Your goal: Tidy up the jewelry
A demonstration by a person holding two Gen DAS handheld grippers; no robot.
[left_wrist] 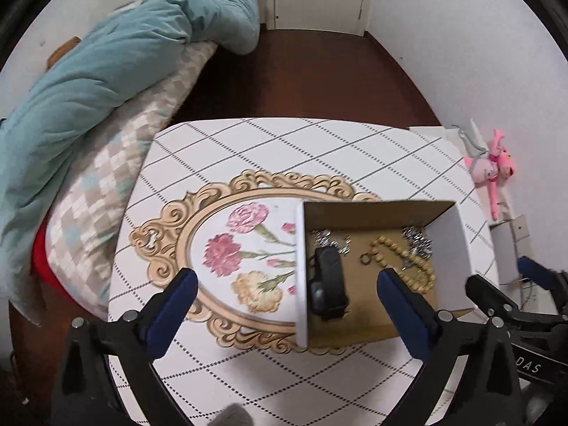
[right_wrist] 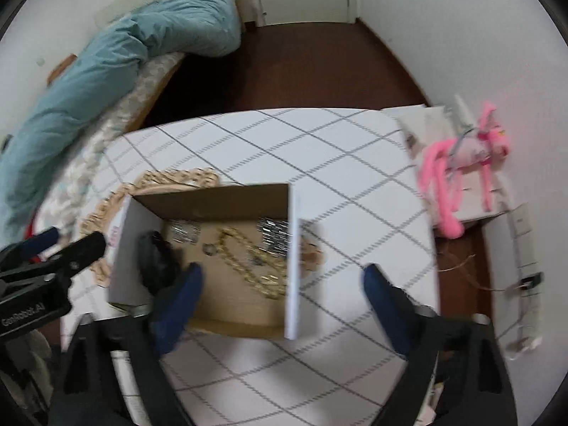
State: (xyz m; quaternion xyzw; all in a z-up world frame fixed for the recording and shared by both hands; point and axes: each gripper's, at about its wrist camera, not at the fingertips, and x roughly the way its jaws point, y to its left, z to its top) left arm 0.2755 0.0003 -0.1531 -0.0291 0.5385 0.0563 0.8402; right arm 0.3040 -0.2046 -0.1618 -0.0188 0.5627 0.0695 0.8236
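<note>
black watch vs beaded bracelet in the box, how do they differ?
The black watch is dark and chunky, one solid band; the beaded bracelet is a thin strand of small tan-gold beads.
The watch lies along the box's left white wall; the bracelet lies toward the right side, near silver pieces.
The watch lies compact and curved; the bracelet sprawls in a loose loop.
Both rest on the cardboard floor, ungripped.

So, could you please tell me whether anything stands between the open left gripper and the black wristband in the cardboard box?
Nothing visible does. The open left gripper hangs above the open-topped cardboard box, and the black wristband lies uncovered inside by the white left wall.
</note>
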